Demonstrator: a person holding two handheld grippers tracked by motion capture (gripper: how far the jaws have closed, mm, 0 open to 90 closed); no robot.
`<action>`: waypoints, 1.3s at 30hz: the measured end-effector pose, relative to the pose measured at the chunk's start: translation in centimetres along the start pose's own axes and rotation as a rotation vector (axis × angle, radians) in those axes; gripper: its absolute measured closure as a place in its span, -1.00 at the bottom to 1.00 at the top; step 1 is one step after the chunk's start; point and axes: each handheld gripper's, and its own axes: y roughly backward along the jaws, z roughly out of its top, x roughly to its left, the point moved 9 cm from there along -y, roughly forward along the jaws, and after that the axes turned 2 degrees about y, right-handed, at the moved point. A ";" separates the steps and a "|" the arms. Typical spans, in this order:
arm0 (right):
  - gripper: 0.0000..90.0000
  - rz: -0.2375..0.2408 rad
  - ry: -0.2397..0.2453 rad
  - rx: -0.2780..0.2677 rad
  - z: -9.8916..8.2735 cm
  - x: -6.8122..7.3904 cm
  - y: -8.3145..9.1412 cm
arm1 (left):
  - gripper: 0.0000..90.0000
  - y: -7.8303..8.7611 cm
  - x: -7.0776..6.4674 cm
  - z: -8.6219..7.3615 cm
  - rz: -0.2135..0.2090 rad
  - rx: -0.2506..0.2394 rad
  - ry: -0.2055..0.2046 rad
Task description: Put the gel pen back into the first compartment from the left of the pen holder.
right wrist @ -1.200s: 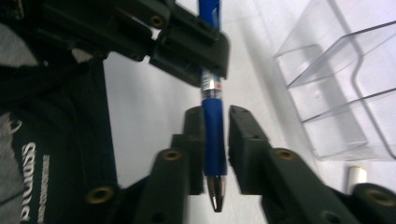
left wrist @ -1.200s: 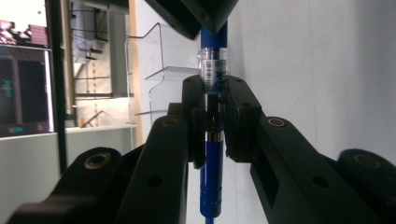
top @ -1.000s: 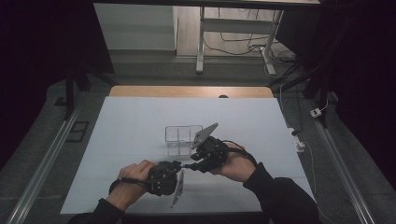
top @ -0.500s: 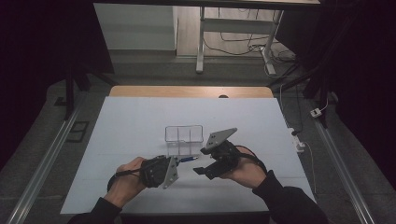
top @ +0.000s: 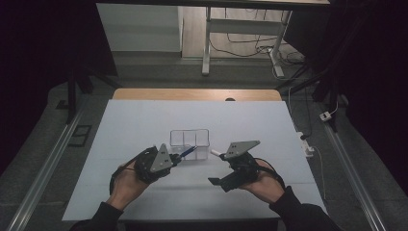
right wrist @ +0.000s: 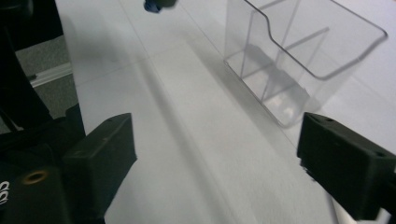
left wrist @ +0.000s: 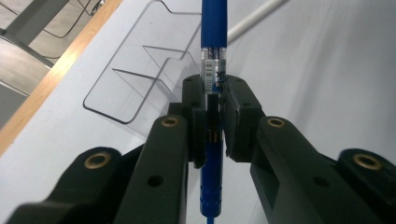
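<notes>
The left gripper (top: 169, 159) is clamped on the blue plastic pen (left wrist: 213, 56), which points toward two o'clock at the clear acrylic two-compartment holder (top: 190, 139), its tip at the near wall. The right gripper (top: 220, 182) has just been opening its jaws, nothing between them now, and has pulled away from the left to four o'clock of the holder. A white cap (top: 215, 153) lies by it. Looks like the pen's uncapped; dropping it into a compartment should come next.

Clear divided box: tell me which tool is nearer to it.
Left. The left tool, shut on a blue pen, is at the clear divided box's front edge; the right tool is open, farther front-right.
</notes>
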 end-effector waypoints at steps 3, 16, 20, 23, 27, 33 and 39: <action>-0.84 -0.027 -0.025 -0.001 -0.7 -0.4 0.3 | 0.75 0.2 0.4 0.2 -0.023 -0.029 0.060; -1.00 -0.087 -0.078 -0.006 -3.3 -0.9 1.3 | 0.75 0.5 2.6 0.9 -0.063 -0.153 0.237; -1.00 -0.104 -0.084 -0.015 -3.7 -0.9 1.8 | 0.75 0.4 3.5 1.2 -0.068 -0.188 0.282; -1.00 -0.118 -0.093 -0.022 -4.1 -0.9 2.0 | 0.75 0.1 4.1 1.3 -0.065 -0.206 0.309; -1.00 -0.137 -0.100 -0.019 -4.7 -1.1 2.5 | 0.75 -0.1 4.8 1.6 -0.059 -0.225 0.331; -1.00 -0.153 -0.118 -0.025 -5.3 -1.2 2.9 | 0.75 -0.7 5.7 2.2 -0.055 -0.255 0.358; -1.00 -0.168 -0.128 -0.027 -5.8 -1.3 3.2 | 0.75 -1.3 6.6 2.6 -0.055 -0.281 0.399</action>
